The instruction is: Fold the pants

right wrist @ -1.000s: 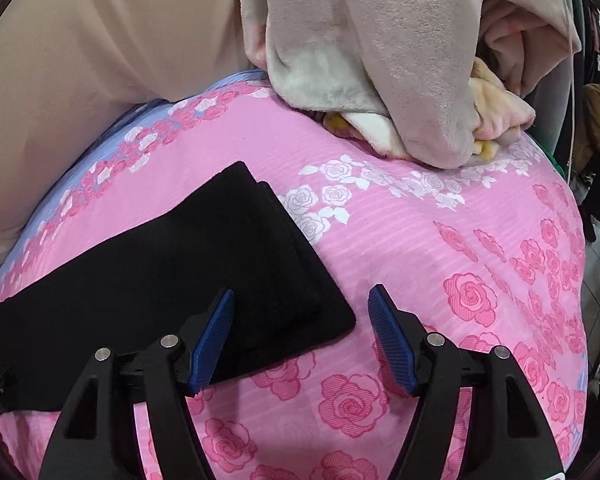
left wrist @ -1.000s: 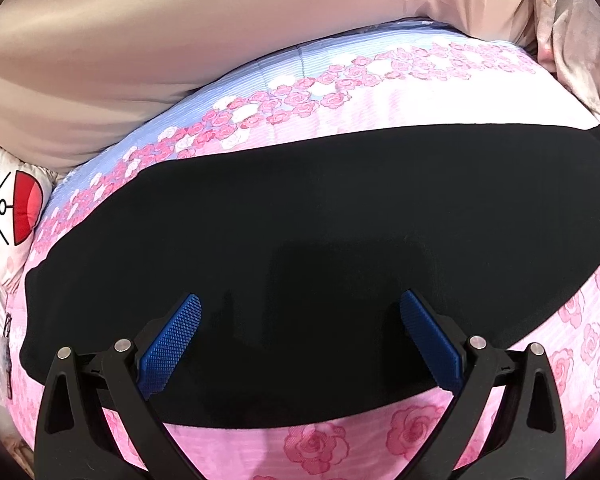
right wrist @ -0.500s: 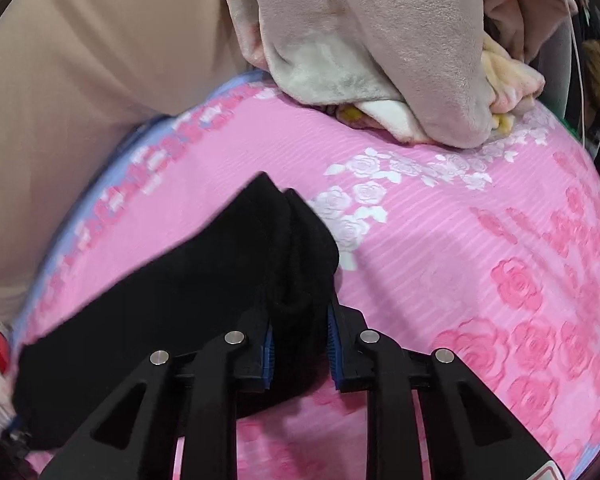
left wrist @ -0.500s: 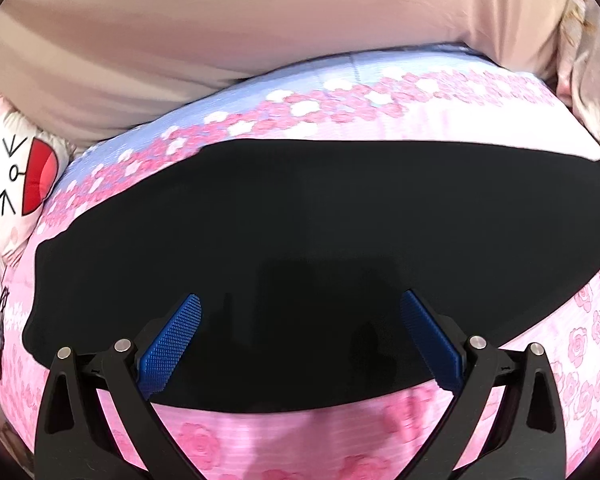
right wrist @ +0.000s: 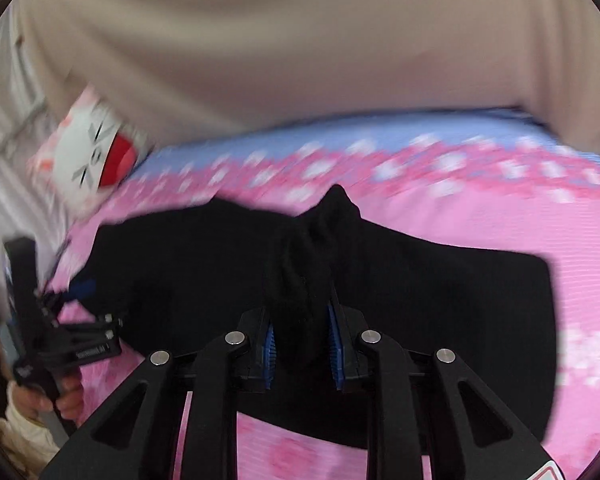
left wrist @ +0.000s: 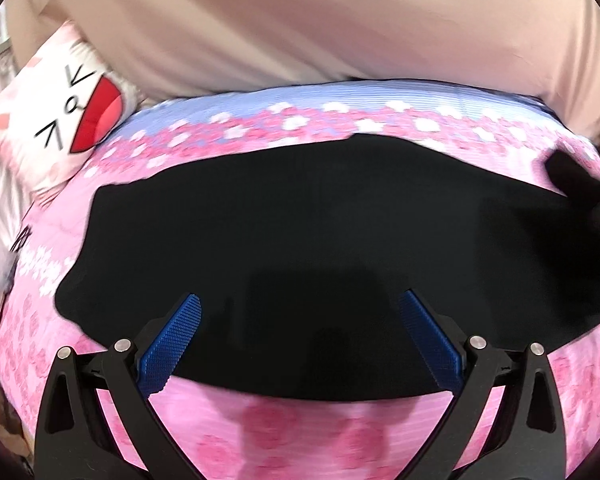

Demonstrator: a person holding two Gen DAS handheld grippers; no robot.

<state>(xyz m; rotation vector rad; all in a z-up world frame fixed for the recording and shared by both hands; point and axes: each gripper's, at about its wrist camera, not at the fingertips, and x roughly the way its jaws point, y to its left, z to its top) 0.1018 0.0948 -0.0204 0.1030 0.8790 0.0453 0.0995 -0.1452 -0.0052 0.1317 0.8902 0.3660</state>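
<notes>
Black pants (left wrist: 300, 240) lie spread across a pink rose-print bed sheet (left wrist: 300, 432). My left gripper (left wrist: 300, 320) is open, its blue pads hovering over the near edge of the pants with nothing between them. My right gripper (right wrist: 302, 344) is shut on a bunched end of the pants (right wrist: 308, 264) and holds it lifted over the rest of the cloth (right wrist: 460, 300). That lifted end shows at the right in the left wrist view (left wrist: 572, 176). The left gripper also shows at the far left of the right wrist view (right wrist: 80, 292), held by a hand.
A white cartoon-face pillow (left wrist: 68, 120) lies at the bed's left end. A beige curtain or cover (left wrist: 300, 20) hangs behind the bed. The sheet has a blue band (left wrist: 340, 96) along its far edge.
My right gripper has closed on the pants' right end, lifted it and swung it left over the pants. The left gripper stayed open and shifted slightly left.
</notes>
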